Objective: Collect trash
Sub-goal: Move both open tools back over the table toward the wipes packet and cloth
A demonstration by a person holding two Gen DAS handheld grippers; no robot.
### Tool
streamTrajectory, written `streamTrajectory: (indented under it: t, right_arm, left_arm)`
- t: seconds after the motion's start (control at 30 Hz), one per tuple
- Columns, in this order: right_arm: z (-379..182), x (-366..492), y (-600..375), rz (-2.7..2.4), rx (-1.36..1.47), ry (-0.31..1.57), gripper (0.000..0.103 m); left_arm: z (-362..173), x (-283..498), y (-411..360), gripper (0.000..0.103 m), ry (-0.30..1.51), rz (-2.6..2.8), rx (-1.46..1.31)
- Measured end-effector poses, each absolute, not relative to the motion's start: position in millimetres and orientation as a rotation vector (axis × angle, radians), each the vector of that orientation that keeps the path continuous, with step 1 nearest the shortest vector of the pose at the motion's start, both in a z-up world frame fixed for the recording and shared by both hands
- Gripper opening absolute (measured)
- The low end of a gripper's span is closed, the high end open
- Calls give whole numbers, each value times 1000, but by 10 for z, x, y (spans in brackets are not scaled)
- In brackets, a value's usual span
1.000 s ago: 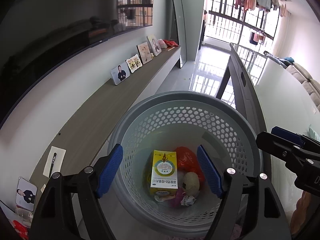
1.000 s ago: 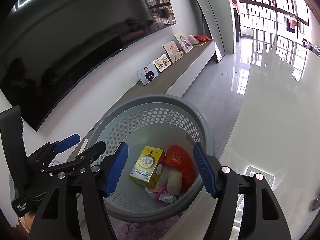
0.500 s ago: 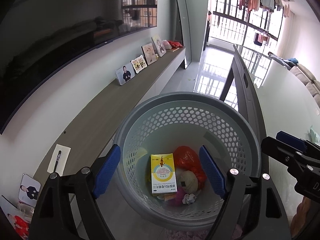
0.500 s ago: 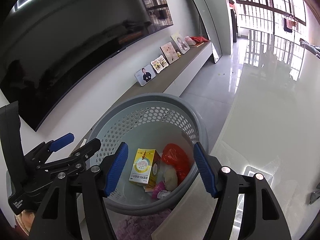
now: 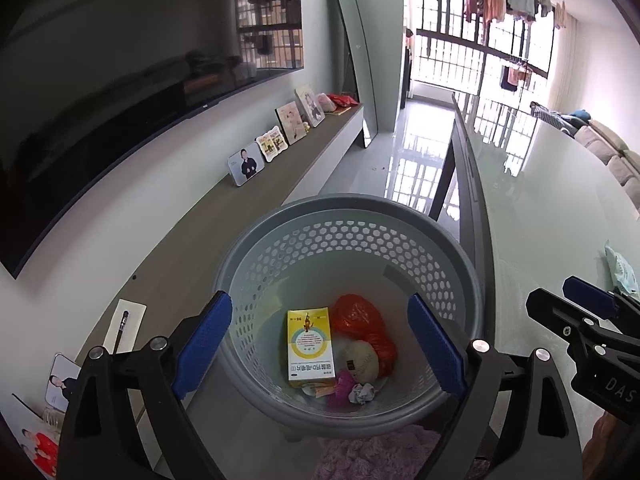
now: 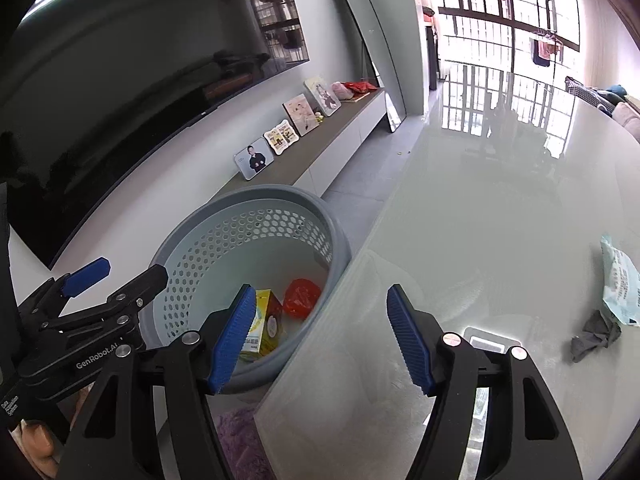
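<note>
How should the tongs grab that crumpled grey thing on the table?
Probably from straight above, pinching the raised bunched middle of the crumpled grey scrap. It lies low and floppy on the smooth table, so its edges offer nothing firm. The open right tongs are nearest.

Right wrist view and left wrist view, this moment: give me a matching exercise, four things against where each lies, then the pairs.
Things:
1. yellow cardboard box
2. crumpled grey tissue
3. pale printed plastic packet
4. red plastic bag

Places:
A. on the glossy white table, nearest its right edge in the right wrist view
B. in the grey perforated plastic basket, against the box's right side in the left wrist view
C. on the table, just below and left of the packet
D. in the basket, left of the bag

Pairs: 1-D, 2-C, 3-A, 4-B
</note>
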State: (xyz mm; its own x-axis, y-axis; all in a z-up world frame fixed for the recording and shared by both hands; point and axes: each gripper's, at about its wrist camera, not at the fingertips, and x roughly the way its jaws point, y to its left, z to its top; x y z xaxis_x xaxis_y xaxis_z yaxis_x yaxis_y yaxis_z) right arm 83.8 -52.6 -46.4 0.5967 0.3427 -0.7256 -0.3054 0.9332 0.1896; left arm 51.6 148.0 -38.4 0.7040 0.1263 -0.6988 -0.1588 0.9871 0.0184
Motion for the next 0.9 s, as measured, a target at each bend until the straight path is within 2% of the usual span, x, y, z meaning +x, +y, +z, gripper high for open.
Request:
streamTrajectory:
  t: [0.47, 0.57, 0.63, 0.9]
  right_arm:
    - [-333, 574, -1741, 87, 135, 820, 67]
    - [-288, 614, -2063, 9, 166, 810, 67]
    - [-286, 680, -2254, -51, 167, 817, 71]
    - [-416, 1053, -2725, -138, 209, 875, 71]
  left_arm:
    - [-265, 548, 562, 93, 754, -7, -4]
    - [-264, 596, 327, 93, 755, -48, 4]
    - [-269, 627, 176, 93, 755, -72, 12]
    - [-305, 792, -214, 93, 772, -132, 27]
